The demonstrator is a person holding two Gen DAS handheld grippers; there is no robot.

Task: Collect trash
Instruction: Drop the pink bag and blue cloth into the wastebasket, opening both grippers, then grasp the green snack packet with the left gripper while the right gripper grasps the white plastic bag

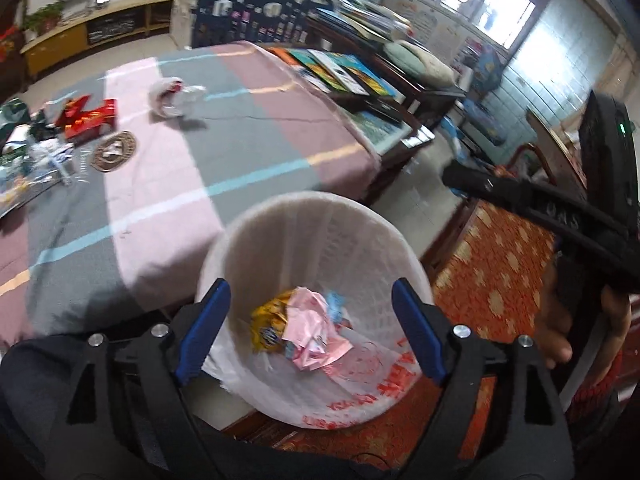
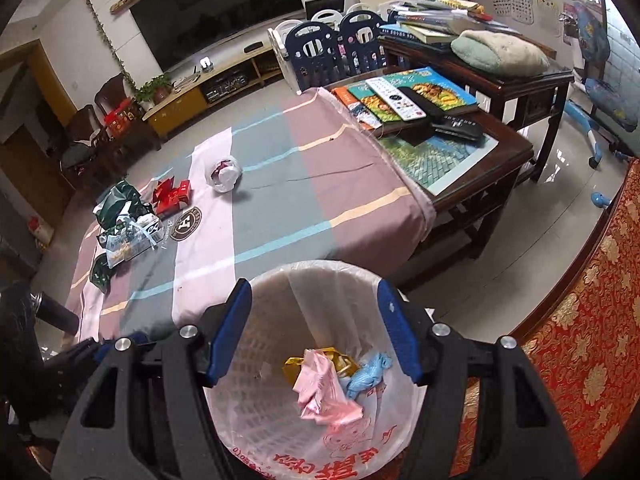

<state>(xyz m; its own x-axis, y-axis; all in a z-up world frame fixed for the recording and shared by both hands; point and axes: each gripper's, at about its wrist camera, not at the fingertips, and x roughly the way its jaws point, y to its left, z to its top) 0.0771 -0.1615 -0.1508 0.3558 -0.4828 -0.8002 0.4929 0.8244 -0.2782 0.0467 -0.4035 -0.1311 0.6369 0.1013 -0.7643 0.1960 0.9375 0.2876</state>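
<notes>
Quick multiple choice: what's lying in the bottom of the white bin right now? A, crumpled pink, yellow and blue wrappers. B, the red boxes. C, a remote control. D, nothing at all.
A: in the white bin lie a crumpled pink wrapper, a yellow wrapper and a blue wrapper; the red boxes sit on the table cloth.

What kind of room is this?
Probably a family living room: a big television over a low cabinet, a child's playpen fence, and a cloth-covered table strewn with wrappers.
</notes>
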